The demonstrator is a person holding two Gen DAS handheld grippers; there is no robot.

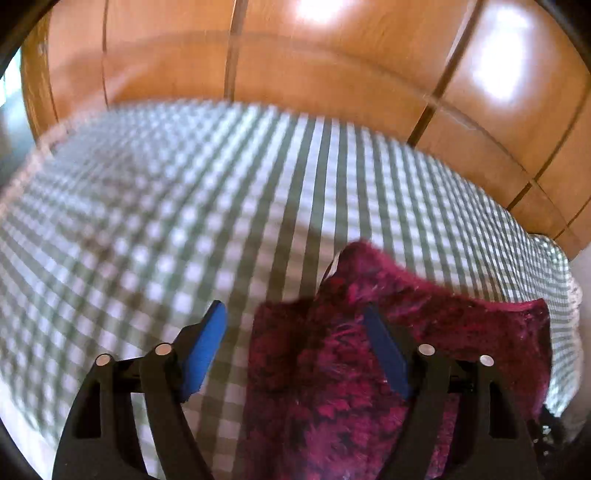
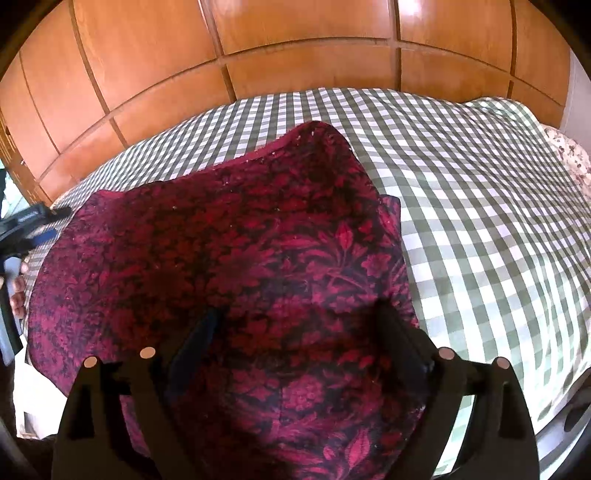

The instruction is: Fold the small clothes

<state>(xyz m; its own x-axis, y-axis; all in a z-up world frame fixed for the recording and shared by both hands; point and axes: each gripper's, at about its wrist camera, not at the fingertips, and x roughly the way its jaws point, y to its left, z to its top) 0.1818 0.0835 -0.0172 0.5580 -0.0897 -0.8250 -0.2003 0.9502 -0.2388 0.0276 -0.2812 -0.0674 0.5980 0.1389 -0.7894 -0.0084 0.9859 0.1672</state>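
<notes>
Right view, nearest first: my right tongs (image 2: pixel 295 325) stand wide above the garment (image 2: pixel 229 251), both fingers dark in shadow over the cloth, gripping nothing. The garment is dark red with a floral print and lies spread on the bed (image 2: pixel 480 206), which has a green-and-white checked cover. Its far corner rises to a rounded peak, and a small fold shows at its right edge. At the left edge of this view my left tongs (image 2: pixel 40 225) reach the garment's left border, with my left hand (image 2: pixel 18 291) behind them.

Left view, blurred: my left tongs (image 1: pixel 295 328) stand part open, nothing pinched. The left blue pad (image 1: pixel 207 347) is over bare checked cover (image 1: pixel 184 206); the right pad (image 1: pixel 384 347) is over the garment (image 1: pixel 332 369), whose edge lies between the fingers. Contact I cannot tell.

Beyond the bed stand glossy wooden panels (image 2: pixel 295 33).
</notes>
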